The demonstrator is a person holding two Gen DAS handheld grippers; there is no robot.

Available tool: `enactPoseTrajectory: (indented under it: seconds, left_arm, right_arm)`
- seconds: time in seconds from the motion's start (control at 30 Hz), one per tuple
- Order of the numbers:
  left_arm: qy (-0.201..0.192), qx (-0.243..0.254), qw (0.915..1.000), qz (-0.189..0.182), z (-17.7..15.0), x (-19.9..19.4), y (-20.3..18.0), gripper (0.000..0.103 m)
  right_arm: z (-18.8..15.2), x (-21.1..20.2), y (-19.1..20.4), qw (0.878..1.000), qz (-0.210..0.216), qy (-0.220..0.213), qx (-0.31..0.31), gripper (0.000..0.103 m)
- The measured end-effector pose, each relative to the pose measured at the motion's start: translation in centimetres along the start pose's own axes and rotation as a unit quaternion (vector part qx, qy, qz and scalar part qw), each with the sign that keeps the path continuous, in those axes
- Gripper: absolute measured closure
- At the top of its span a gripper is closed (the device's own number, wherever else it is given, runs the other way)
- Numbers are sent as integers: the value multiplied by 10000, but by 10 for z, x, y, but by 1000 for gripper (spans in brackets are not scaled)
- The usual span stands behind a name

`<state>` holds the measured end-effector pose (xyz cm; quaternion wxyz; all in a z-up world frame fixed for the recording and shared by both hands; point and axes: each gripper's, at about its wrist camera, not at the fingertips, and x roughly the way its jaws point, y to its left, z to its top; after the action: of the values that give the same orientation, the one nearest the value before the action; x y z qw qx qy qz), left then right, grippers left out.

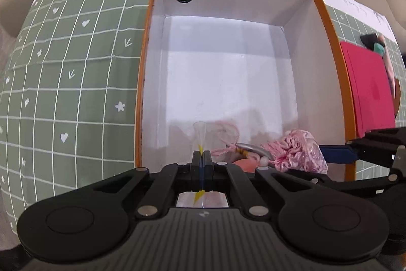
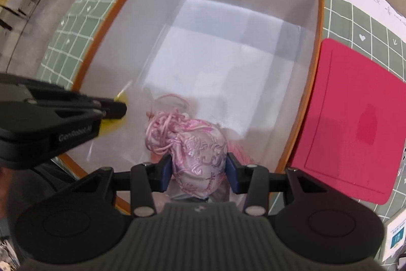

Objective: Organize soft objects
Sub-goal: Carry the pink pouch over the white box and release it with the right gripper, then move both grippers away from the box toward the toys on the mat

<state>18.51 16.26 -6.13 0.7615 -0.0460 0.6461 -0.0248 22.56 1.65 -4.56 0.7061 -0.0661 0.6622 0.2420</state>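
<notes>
Orange-rimmed and white inside, the box (image 1: 291, 47) sits on the green checked cloth of the surface (image 1: 63, 67), and its floor is bare apart from what both tongs hang over at its near end. In the left wrist view, the left tongs (image 1: 201, 156) are shut tight on a thin clear plastic bag edge with a yellow strip (image 1: 200, 147), at about 6 o'clock in the box. To the right of them, at roughly 5 o'clock, the pink brocade pouch (image 2: 200, 156) with its looped cords is pinched between the blue pads of the right tongs (image 2: 199, 172), which stand part-way closed around it, low over the box opening. The pouch seems to lie inside the clear bag, though the film is hard to trace. Further right, outside the box at 3 o'clock, a red flat sleeve (image 2: 350, 118) lies on the cloth. By my judgement the pouch is nearly stowed but not released; the red sleeve and any other items remain.
</notes>
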Motion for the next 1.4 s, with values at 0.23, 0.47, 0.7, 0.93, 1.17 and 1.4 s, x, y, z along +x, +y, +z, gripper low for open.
enactPoseTrajectory:
  seconds: [0.23, 0.47, 0.7, 0.93, 1.17, 1.4]
  left_arm:
    - [-92, 108, 9999, 60, -6, 0, -4, 103]
    - [-106, 193, 9998, 2, -7, -1, -8, 103]
    - [-178, 147, 9996, -179, -9, -1, -10, 90]
    - [-489, 182, 9976, -455, -14, -11, -15, 19]
    - [-251, 76, 9970, -725, -17, -23, -11, 17]
    - [-311, -474, 9914, -1177, -17, -52, 0, 14]
  right_arm:
    - [-10, 7, 15, 9992, -150, -38, -361, 55]
    - [-24, -4, 31, 9961, -184, -477, -720, 16]
    - [-32, -17, 40, 9952, -54, -557, -809, 14]
    - [-36, -23, 42, 9951, -131, -628, -755, 15]
    - [-43, -34, 39, 9933, 260, -817, -774, 15]
    - [-47, -52, 41, 9890, 439, -1231, -685, 11]
